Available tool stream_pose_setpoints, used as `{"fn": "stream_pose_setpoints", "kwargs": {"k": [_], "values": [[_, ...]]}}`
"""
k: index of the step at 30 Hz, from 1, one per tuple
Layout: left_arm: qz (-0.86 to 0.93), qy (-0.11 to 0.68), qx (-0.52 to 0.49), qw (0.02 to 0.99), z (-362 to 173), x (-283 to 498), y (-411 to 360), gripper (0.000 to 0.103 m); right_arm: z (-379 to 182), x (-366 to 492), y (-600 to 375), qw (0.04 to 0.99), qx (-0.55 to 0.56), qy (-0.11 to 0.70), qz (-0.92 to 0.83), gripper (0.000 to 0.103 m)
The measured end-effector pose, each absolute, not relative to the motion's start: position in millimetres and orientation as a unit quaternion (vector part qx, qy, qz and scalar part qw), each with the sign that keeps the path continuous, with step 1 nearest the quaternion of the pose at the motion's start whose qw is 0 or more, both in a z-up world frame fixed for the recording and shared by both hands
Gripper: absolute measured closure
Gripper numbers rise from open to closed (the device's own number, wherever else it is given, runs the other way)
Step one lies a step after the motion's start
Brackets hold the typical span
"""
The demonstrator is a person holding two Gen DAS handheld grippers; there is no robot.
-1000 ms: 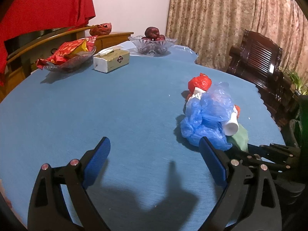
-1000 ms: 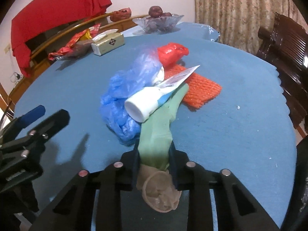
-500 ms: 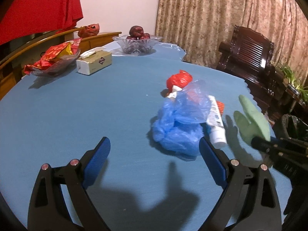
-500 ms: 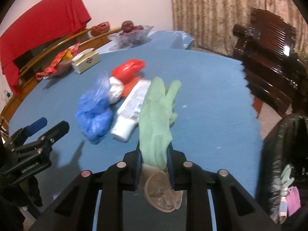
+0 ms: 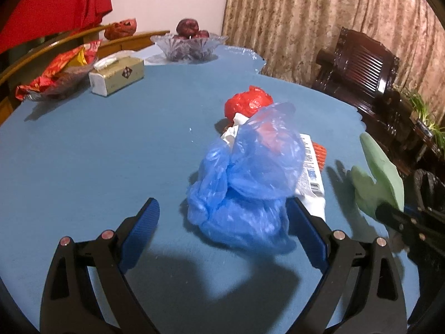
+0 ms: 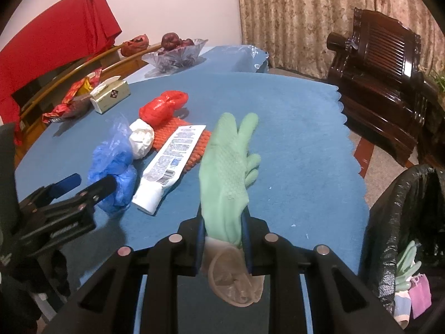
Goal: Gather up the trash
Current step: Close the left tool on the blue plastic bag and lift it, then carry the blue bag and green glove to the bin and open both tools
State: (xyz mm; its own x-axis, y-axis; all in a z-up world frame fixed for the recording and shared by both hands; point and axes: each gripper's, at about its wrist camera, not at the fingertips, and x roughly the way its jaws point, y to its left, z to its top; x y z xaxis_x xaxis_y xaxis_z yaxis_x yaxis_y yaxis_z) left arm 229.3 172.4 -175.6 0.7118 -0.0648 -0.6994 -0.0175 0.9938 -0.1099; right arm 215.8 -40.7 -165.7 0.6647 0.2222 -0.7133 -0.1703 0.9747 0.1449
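My right gripper (image 6: 222, 222) is shut on a green rubber glove (image 6: 226, 167) and holds it above the blue table; the glove also shows in the left wrist view (image 5: 378, 178). My left gripper (image 5: 225, 222) is open, its fingers on either side of a crumpled blue plastic bag (image 5: 244, 189) without touching it. Beside the bag lie a white tube (image 6: 169, 164), a white wad (image 6: 141, 137), a red bag (image 6: 162, 107) and an orange mesh (image 6: 194, 142). A black-lined trash bin (image 6: 389, 222) stands at the table's right edge with some trash inside.
At the far side stand a tissue box (image 5: 116, 75), a glass fruit bowl (image 5: 189, 44) and a dish of red snack packets (image 5: 58, 75). A dark wooden chair (image 6: 383, 83) stands to the right, beyond the table's scalloped edge (image 6: 350, 144).
My right gripper has lifted the green glove off the pile and carried it right, toward the bin. My left gripper has moved closer to the blue bag, which now sits between its fingers.
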Motion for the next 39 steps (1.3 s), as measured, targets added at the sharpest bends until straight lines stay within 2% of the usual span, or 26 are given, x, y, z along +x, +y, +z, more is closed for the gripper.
{"fn": "stream_pose_setpoints", "kwargs": {"k": [3,5,6,8,11,25,39], "values": [[-0.018,0.394,-0.064,0.917,-180,240,171,0.013,-168,217,-40,0.911,0.035,0.396,0.110,0.080],[-0.022,0.406,-0.067,0.911,-184,246,170,0.026,-168,217,-41,0.911,0.035,0.396,0.110,0.080],[-0.031,0.413,-0.072,0.908,-186,248,169,0.029,-168,217,-40,0.911,0.034,0.396,0.111,0.080],[-0.045,0.416,-0.079,0.905,-187,250,168,0.044,-168,216,-40,0.911,0.032,0.396,0.111,0.080],[-0.048,0.413,-0.078,0.906,-186,247,164,0.051,-167,215,-41,0.911,0.032,0.395,0.112,0.080],[-0.022,0.359,-0.079,0.930,-137,188,163,0.054,-136,194,-52,0.921,0.038,0.369,0.115,0.080],[-0.057,0.309,-0.065,0.947,-82,149,117,0.054,-89,149,-92,0.939,0.055,0.325,0.100,0.080]]}}
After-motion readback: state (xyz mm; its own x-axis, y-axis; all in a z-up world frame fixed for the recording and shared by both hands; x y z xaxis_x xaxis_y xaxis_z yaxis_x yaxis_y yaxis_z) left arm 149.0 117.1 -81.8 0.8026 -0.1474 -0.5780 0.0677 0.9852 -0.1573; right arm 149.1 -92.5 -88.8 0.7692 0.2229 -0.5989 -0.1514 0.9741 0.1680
